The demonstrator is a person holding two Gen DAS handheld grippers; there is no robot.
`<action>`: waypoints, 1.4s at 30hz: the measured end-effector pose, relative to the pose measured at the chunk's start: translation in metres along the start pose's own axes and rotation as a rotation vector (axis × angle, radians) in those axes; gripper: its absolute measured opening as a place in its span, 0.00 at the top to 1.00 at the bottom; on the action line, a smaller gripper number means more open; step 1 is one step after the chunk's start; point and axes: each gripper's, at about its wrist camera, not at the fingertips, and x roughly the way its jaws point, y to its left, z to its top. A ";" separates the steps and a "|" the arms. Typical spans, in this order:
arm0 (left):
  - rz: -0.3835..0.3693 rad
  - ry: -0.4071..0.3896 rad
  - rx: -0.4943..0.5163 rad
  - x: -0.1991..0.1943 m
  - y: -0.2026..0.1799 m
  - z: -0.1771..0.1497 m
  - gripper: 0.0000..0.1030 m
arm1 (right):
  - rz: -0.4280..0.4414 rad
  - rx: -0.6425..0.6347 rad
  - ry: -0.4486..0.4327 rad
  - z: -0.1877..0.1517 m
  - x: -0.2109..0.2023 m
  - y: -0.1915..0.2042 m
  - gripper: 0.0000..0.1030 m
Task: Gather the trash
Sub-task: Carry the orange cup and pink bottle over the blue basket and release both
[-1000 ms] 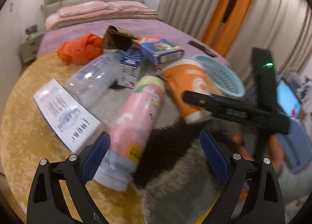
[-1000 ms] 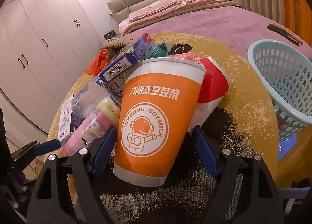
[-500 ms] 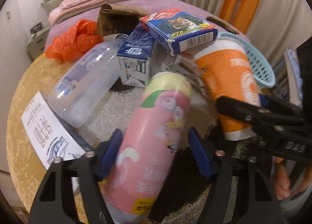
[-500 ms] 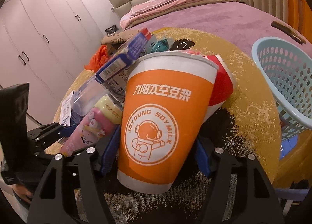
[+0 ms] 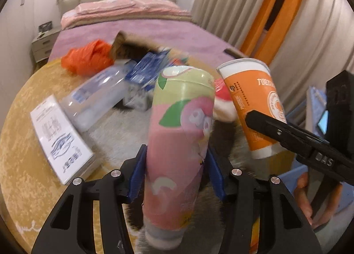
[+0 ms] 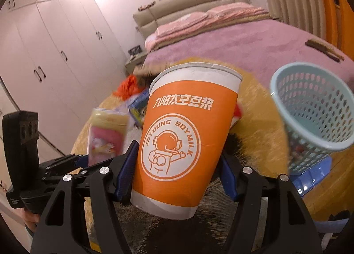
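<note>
My left gripper (image 5: 177, 174) is shut on a pink and green snack canister (image 5: 179, 143) and holds it upright above the round yellow table (image 5: 20, 143). My right gripper (image 6: 177, 170) is shut on an orange soy milk paper cup (image 6: 181, 139) and holds it lifted off the table; the cup also shows in the left wrist view (image 5: 254, 103), and the canister shows in the right wrist view (image 6: 106, 134). A light blue mesh basket (image 6: 314, 112) stands at the table's right edge.
Left on the table are a clear plastic bottle (image 5: 97, 97), blue cartons (image 5: 148, 70), a white leaflet (image 5: 59, 139), an orange plastic bag (image 5: 86, 59), a brown paper bag (image 5: 126, 48) and a red and white wrapper (image 5: 223, 103). A purple bed (image 5: 137, 32) lies behind.
Both grippers have closed on their items and lifted them off the table: the left raised the canister upright, the right raised the orange cup.
</note>
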 end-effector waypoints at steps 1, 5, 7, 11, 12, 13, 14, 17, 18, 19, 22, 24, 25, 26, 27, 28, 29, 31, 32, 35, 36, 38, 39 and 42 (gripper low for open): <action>-0.010 -0.011 0.003 -0.003 -0.004 0.003 0.52 | -0.007 0.005 -0.016 0.003 -0.006 -0.004 0.39; -0.052 -0.055 0.038 -0.002 -0.034 0.026 0.53 | -0.065 0.029 -0.089 0.018 -0.030 -0.025 0.39; -0.078 -0.066 0.052 0.001 -0.045 0.038 0.54 | -0.109 0.043 -0.120 0.026 -0.041 -0.040 0.39; -0.121 -0.091 0.090 0.012 -0.074 0.062 0.54 | -0.189 0.082 -0.168 0.041 -0.057 -0.076 0.39; -0.133 -0.096 0.098 0.014 -0.083 0.067 0.54 | -0.220 0.093 -0.180 0.045 -0.061 -0.088 0.39; -0.151 -0.102 0.107 0.019 -0.093 0.075 0.54 | -0.240 0.101 -0.186 0.047 -0.061 -0.097 0.39; -0.164 -0.108 0.114 0.024 -0.101 0.082 0.54 | -0.270 0.110 -0.192 0.050 -0.062 -0.108 0.39; -0.196 -0.115 0.129 0.042 -0.126 0.099 0.54 | -0.348 0.146 -0.178 0.057 -0.056 -0.143 0.39; -0.207 -0.111 0.133 0.049 -0.135 0.102 0.54 | -0.358 0.161 -0.169 0.057 -0.052 -0.155 0.39; -0.217 -0.105 0.134 0.057 -0.142 0.106 0.54 | -0.367 0.171 -0.162 0.057 -0.049 -0.164 0.39; -0.241 -0.080 0.133 0.085 -0.164 0.115 0.54 | -0.401 0.198 -0.140 0.052 -0.039 -0.188 0.38; -0.241 -0.078 0.129 0.102 -0.179 0.118 0.54 | -0.417 0.215 -0.124 0.047 -0.032 -0.200 0.38; -0.241 -0.078 0.124 0.113 -0.187 0.119 0.54 | -0.425 0.221 -0.118 0.044 -0.030 -0.205 0.38; -0.236 -0.078 0.123 0.117 -0.193 0.120 0.54 | -0.432 0.230 -0.111 0.043 -0.027 -0.211 0.38; -0.225 -0.077 0.121 0.124 -0.199 0.119 0.54 | -0.435 0.244 -0.101 0.041 -0.025 -0.219 0.38; -0.212 -0.074 0.122 0.132 -0.205 0.119 0.54 | -0.434 0.254 -0.097 0.041 -0.024 -0.226 0.38; -0.200 -0.070 0.123 0.136 -0.207 0.117 0.54 | -0.438 0.264 -0.090 0.040 -0.022 -0.231 0.38; -0.168 -0.056 0.118 0.152 -0.212 0.116 0.54 | -0.446 0.285 -0.073 0.037 -0.020 -0.243 0.38; -0.163 -0.049 0.114 0.158 -0.214 0.117 0.54 | -0.447 0.297 -0.066 0.036 -0.019 -0.249 0.38; -0.151 -0.019 0.104 0.174 -0.218 0.116 0.54 | -0.449 0.322 -0.046 0.035 -0.014 -0.262 0.38; -0.145 -0.011 0.105 0.179 -0.219 0.114 0.54 | -0.447 0.331 -0.033 0.033 -0.012 -0.267 0.38; -0.133 0.006 0.107 0.186 -0.219 0.112 0.54 | -0.440 0.343 -0.021 0.032 -0.010 -0.272 0.38; -0.129 0.014 0.107 0.189 -0.219 0.111 0.54 | -0.434 0.348 -0.017 0.031 -0.008 -0.274 0.38; -0.114 0.034 0.104 0.197 -0.218 0.109 0.54 | -0.430 0.351 -0.009 0.030 -0.006 -0.278 0.38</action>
